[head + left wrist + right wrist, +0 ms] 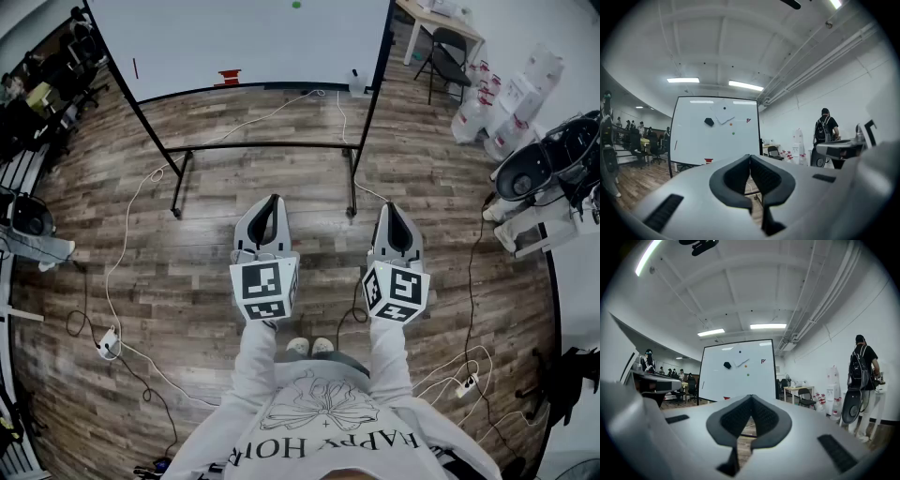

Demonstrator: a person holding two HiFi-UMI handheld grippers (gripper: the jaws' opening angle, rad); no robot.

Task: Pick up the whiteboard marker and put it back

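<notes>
Your left gripper (273, 202) and right gripper (390, 208): jaws clenched on themselves, empty, side by side, facing the whiteboard (244, 42).

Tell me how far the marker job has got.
Done: nothing visible. In hand: nothing. The left gripper and right gripper are both shut and empty, standing back from the whiteboard. Left: approaching, taking the marker, putting it back. I cannot make the marker out here.

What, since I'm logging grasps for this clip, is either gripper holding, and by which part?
Nothing is held: the left gripper and the right gripper both have their jaws closed together, with nothing between them.
</notes>
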